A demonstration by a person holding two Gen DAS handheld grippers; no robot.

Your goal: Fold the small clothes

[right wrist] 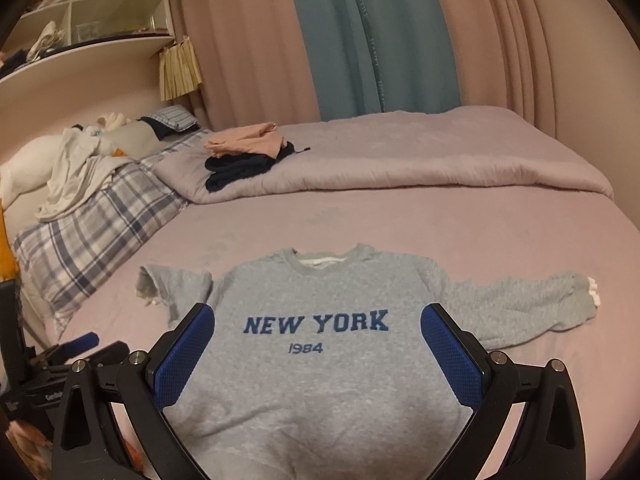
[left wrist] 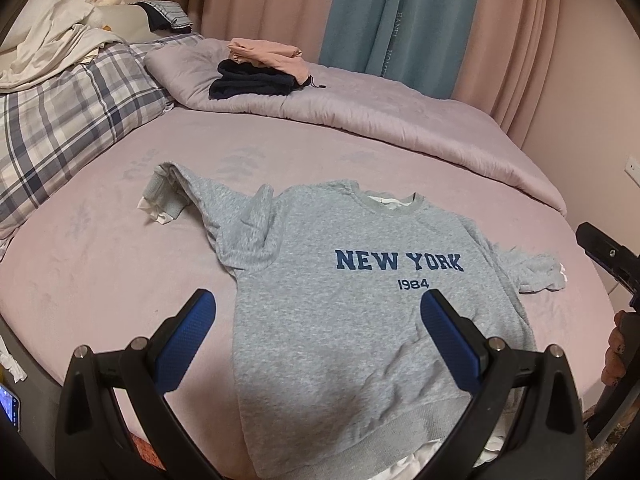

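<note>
A grey sweatshirt [left wrist: 340,320] printed NEW YORK 1984 lies face up on the pink bed, collar away from me. Its left sleeve [left wrist: 188,196] is bunched and bent, with a white cuff showing. Its right sleeve [right wrist: 520,304] stretches out to the right. My left gripper [left wrist: 318,312] hovers open above the lower chest of the sweatshirt [right wrist: 320,360], holding nothing. My right gripper [right wrist: 318,324] also hovers open over the chest print, empty. The right gripper's black body [left wrist: 612,260] shows at the right edge of the left wrist view, and the left gripper [right wrist: 80,344] at the lower left of the right wrist view.
A folded lilac duvet [left wrist: 360,112] lies across the far side of the bed, with a stack of dark and peach folded clothes [left wrist: 260,68] on it. A plaid pillow [left wrist: 68,120] and white laundry [left wrist: 52,48] sit at the left. Curtains [right wrist: 360,40] hang behind. Shelves [right wrist: 80,20] are at upper left.
</note>
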